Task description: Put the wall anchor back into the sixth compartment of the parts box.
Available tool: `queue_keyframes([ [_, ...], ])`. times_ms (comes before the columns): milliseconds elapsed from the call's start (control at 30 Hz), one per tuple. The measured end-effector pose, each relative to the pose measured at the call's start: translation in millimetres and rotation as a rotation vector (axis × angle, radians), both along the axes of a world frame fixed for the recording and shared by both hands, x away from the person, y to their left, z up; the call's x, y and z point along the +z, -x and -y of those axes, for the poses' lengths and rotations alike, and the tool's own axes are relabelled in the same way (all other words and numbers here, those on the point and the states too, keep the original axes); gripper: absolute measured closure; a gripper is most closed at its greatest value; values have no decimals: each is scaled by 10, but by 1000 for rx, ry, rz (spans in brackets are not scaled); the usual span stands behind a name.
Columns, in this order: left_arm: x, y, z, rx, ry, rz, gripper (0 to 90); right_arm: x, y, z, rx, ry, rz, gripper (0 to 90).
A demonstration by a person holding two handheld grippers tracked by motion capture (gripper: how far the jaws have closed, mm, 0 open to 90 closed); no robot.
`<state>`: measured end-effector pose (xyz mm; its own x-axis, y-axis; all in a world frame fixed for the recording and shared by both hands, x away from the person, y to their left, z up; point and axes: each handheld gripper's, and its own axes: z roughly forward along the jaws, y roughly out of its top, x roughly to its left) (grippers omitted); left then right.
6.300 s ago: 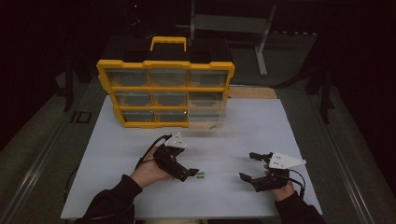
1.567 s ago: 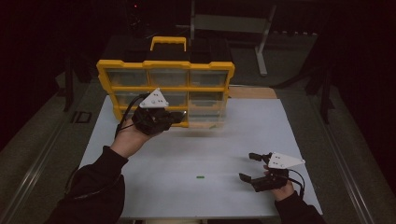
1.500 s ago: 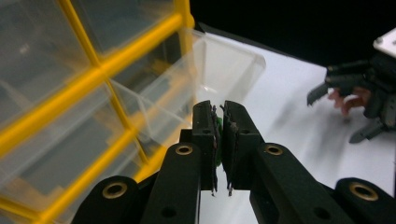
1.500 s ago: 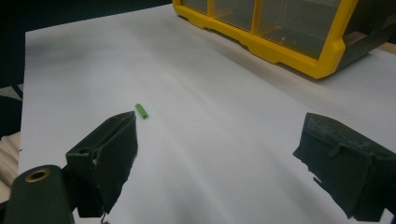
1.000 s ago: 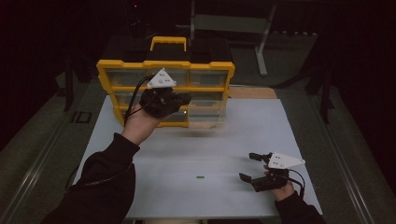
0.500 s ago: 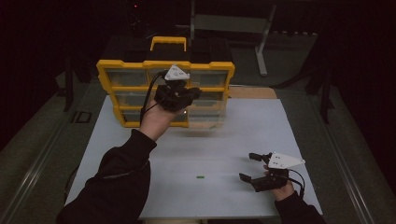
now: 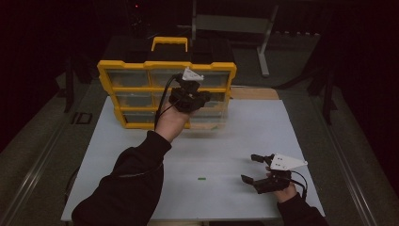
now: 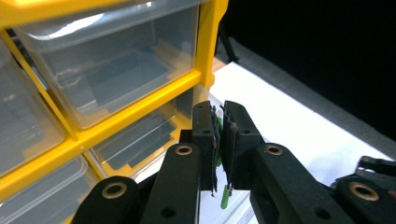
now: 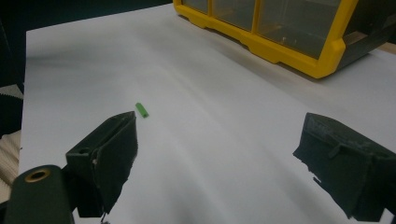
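My left gripper [image 7: 196,98] is held up in front of the yellow drawer cabinet [image 7: 131,68], at its right-hand column of clear drawers. In the left gripper view its jaws [image 8: 218,126] are shut on a small green piece [image 8: 224,198], whose tip hangs out below the pads, close to the yellow frame [image 8: 140,105]. A second small green piece [image 7: 202,178] lies on the white sheet [image 7: 235,136]. To its right my right gripper [image 7: 249,168] rests low on the sheet. Its jaws [image 9: 215,140] are open and hold nothing, with the green piece [image 9: 142,110] just beyond the left jaw.
The cabinet [image 9: 280,49] stands at the sheet's far edge, with a yellow handle [image 7: 169,42] on top. Its lower right drawer [image 7: 207,120] looks pulled out a little. A metal stand [image 7: 263,42] is behind in the dark. A grey floor surrounds the table.
The left hand has carried its gripper to the right along the cabinet front, from the left drawers to the right column. The right gripper has not moved.
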<state>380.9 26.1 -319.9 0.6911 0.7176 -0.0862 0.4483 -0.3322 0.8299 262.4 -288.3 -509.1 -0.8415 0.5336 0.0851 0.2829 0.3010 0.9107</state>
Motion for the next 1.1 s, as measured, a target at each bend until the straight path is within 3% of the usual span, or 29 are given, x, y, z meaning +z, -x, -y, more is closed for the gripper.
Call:
queue_keyframes([
  [367,-144,-81,99,-6,-33,-73,826,-6,-4,1,1,-2,0,121],
  [533,-223,-117,163,-28,-79,-121,825,-8,-5,0,2,0,-3,121],
  [800,-281,-147,202,-49,-107,-148,825,-10,-6,-1,3,0,-4,121],
  [1000,-358,-202,252,-88,-184,-178,825,-11,-5,-6,5,0,-3,121],
  [1100,-376,-221,257,-88,-202,-182,825,-10,-5,-7,6,0,-3,121],
])
